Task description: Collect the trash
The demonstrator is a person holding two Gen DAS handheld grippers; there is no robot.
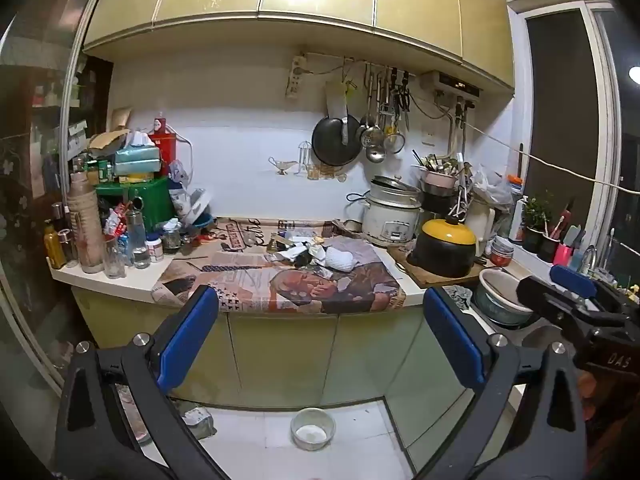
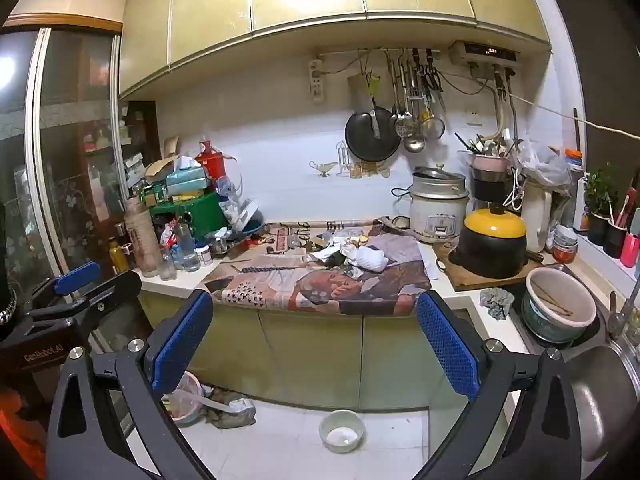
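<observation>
Trash (image 1: 310,254) amid jars (image 1: 114,258) (perhaps wrappers), beside rice cooker (image 1: 390,216)

A heap of trash (image 1: 316,256) is lying mid-frame on the newspaper (image 1: 280,280) covering the tabletop (image 1: 120,280). Bottles (image 1: 84,228) are crowding its left end; a rice cooker (image 1: 390,216) and pot (image 1: 446,248) are standing right. A bowl (image 1: 313,428) is sitting on the floor below.

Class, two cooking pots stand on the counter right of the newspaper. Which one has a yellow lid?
The black pot on the wooden board, nearer the sink. The white rice cooker behind it has a metal lid.
</observation>
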